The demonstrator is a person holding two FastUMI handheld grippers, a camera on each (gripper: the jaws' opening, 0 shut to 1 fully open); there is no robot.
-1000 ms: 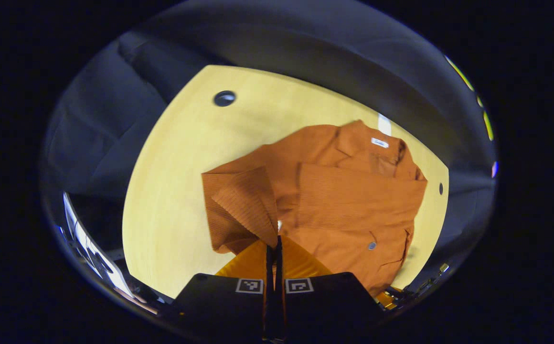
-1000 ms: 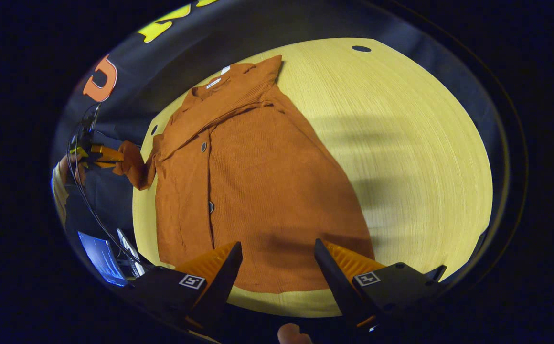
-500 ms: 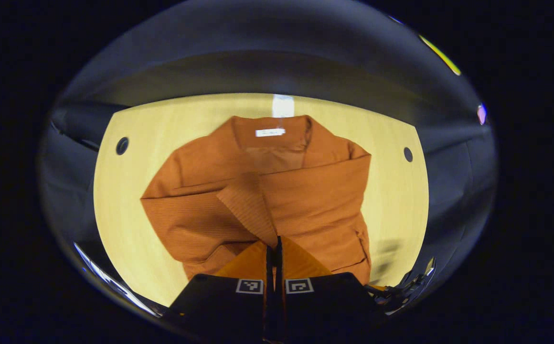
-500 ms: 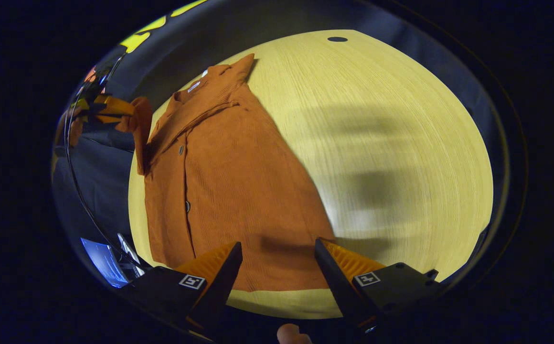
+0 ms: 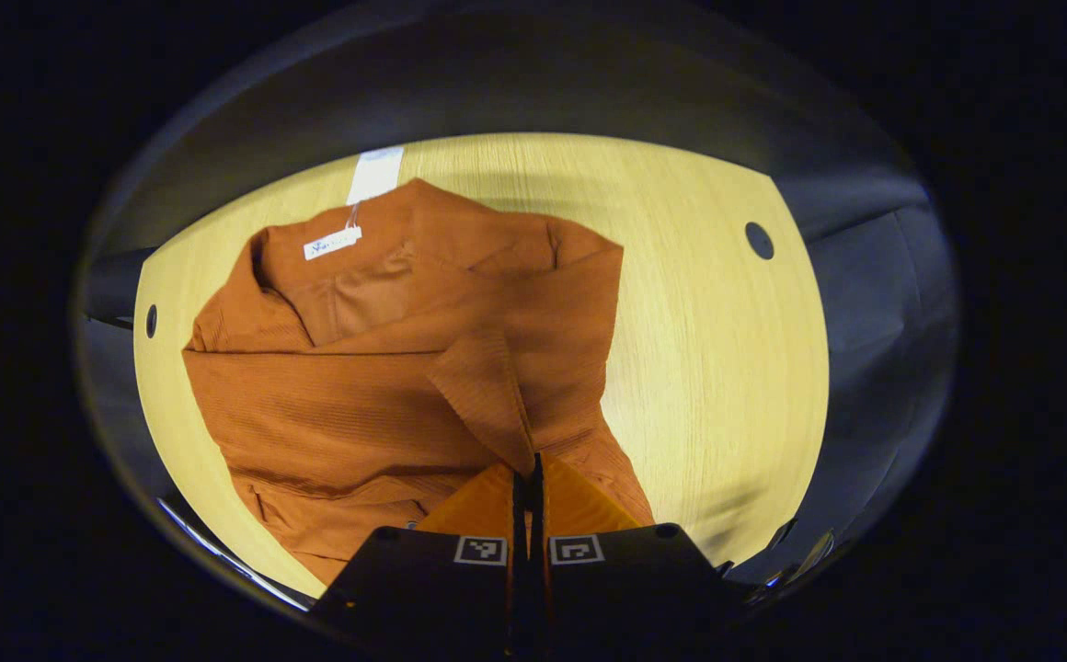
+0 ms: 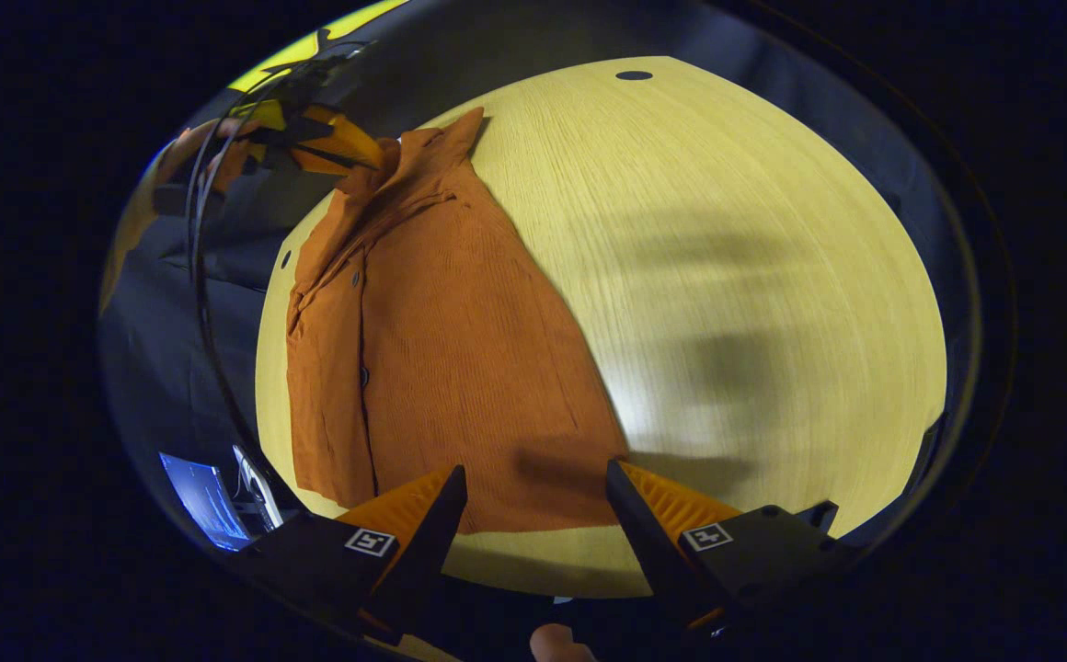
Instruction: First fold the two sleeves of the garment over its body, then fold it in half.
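A rust-orange button-up garment [image 6: 460,349] lies flat on the pale wooden table [image 6: 754,276], collar at the far end. In the left gripper view my left gripper [image 5: 526,478] is shut on the cuff of a sleeve [image 5: 483,395], held up over the garment's body [image 5: 331,414]; a white label [image 5: 331,244] shows inside the collar. In the right gripper view the same left gripper [image 6: 326,138] hovers near the collar, a hand behind it. My right gripper [image 6: 533,501] stands open just above the garment's near hem, with nothing between its fingers.
Dark cloth walls surround the table. Small round holes [image 5: 759,241] sit near the table's corners. A lit screen [image 6: 207,501] and cables [image 6: 212,322] lie off the table's left side in the right gripper view. The table's right half is bare wood.
My left gripper has carried the sleeve from off the table's edge inward and up over the garment toward the collar. The right gripper has stayed open by the hem, shifting slightly.
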